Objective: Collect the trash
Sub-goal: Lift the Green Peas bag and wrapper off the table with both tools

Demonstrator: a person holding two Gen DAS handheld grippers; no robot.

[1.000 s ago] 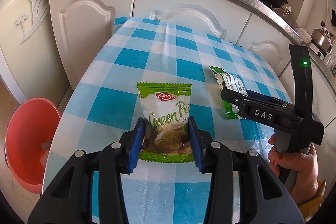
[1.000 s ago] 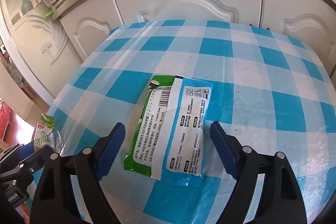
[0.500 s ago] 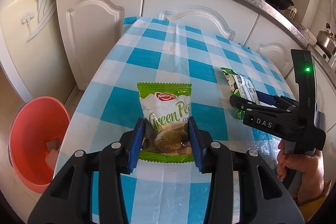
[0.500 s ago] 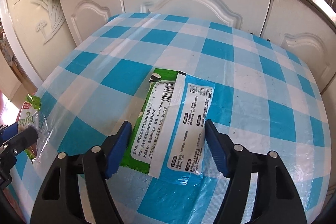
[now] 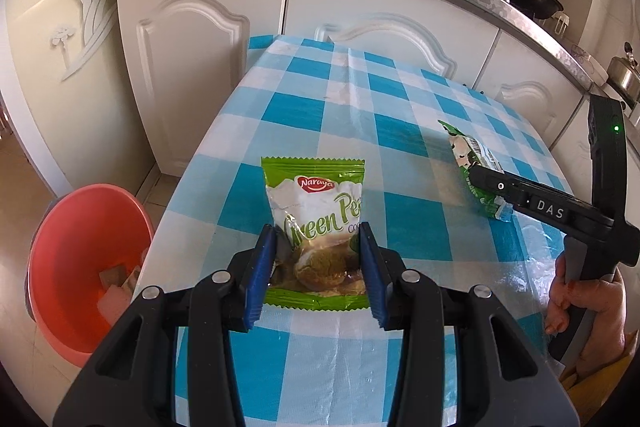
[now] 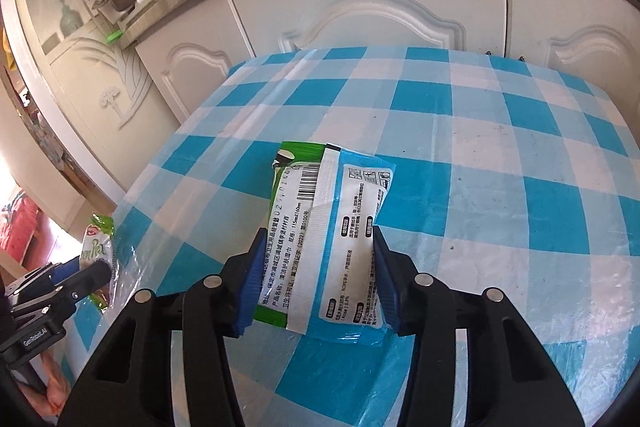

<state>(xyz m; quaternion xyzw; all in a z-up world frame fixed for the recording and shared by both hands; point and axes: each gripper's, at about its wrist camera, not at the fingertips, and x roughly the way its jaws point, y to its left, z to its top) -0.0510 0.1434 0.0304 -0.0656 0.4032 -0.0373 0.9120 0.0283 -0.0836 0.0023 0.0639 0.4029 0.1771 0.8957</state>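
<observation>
Glossy checked tablecloth [image 5: 400, 131], left claw [image 5: 320, 267] clamping crinkly snack packet [image 5: 316, 211], right claw [image 6: 316, 279] just closed onto flat wipes pack [image 6: 336, 227]

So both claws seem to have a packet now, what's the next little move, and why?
Probably lift both packets off the table. The left gripper is shut on the green snack bag, and the right gripper has just been closing, its pads now pressing the wipes packet. Both still lie on the tablecloth; the red bin waits on the floor at the left.
</observation>
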